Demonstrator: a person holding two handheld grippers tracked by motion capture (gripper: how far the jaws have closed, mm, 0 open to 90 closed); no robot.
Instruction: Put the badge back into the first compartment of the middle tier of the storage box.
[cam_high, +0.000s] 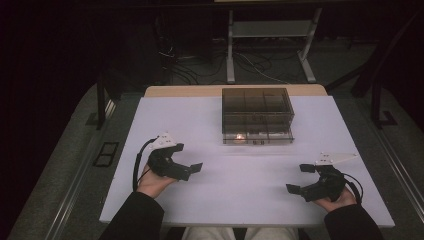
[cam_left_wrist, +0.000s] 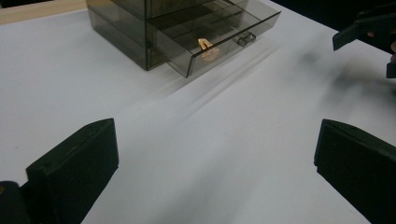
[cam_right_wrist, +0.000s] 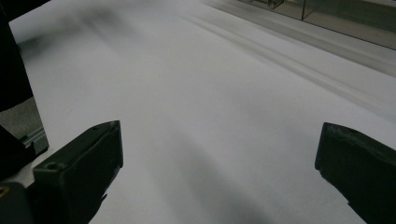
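A smoky see-through drawer box (cam_high: 257, 114) stands at the back middle of the white table (cam_high: 235, 195). Its lowest drawer (cam_left_wrist: 219, 35) is pulled out a little, and a small tan object (cam_left_wrist: 205, 46) lies inside it (cam_high: 240, 136). My left gripper (cam_high: 188, 158) rests at the front left, open, its jaws pointing toward the table's middle. The right gripper (cam_high: 299, 178) sits at the front right, open too, jaws pointing left. In the left gripper view my jaws (cam_left_wrist: 215, 158) stand wide apart over bare table. The right gripper view shows the same (cam_right_wrist: 219, 163).
Beyond the table's far edge stand a desk frame (cam_high: 270, 45) and loose cables (cam_high: 200, 65) on the floor. A floor rail (cam_high: 75, 175) runs along the left side. The other gripper (cam_left_wrist: 369, 28) shows at the top right of the left gripper view.
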